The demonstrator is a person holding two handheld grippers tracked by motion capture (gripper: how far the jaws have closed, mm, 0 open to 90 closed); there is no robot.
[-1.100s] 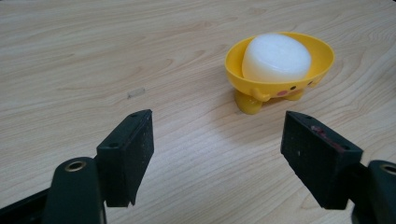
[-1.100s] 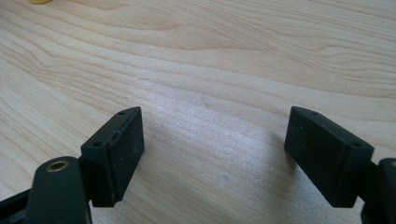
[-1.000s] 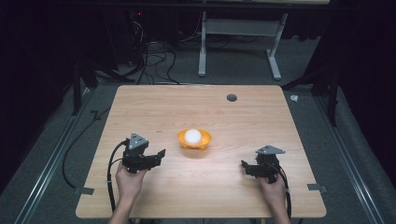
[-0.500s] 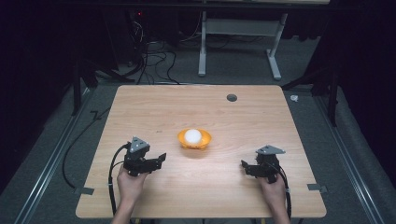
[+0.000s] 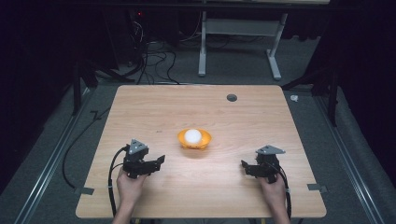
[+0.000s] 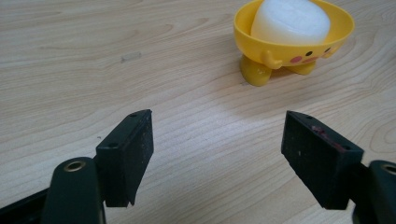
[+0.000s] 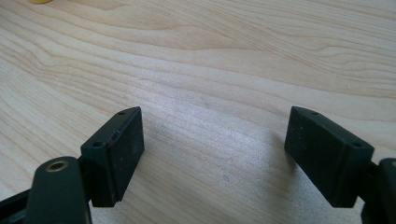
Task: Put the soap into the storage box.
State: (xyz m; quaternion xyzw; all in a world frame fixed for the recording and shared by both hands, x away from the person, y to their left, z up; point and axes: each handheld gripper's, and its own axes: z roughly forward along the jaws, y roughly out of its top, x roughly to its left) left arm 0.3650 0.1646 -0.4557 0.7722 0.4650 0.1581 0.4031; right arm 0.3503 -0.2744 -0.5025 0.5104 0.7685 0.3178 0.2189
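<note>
A: Where do we have the yellow bowl right now?

B: It stands near the middle of the wooden table, on its own little feet, with a white rounded object sitting inside it. We see it between our two grippers but a bit farther out from us than either.

A: And relative to the left gripper?

B: Ahead of it and off to its right, near but apart. In the left gripper view the bowl sits beyond the right-hand jaw, with bare wood between the jaws. We hold that gripper spread wide, grasping nothing.

A: The right gripper?

B: Low over the table on the bowl's other side, somewhat farther from it. Its jaws are also released wide over bare wood; in the right gripper view a sliver of yellow peeks in at the top left corner.
</note>
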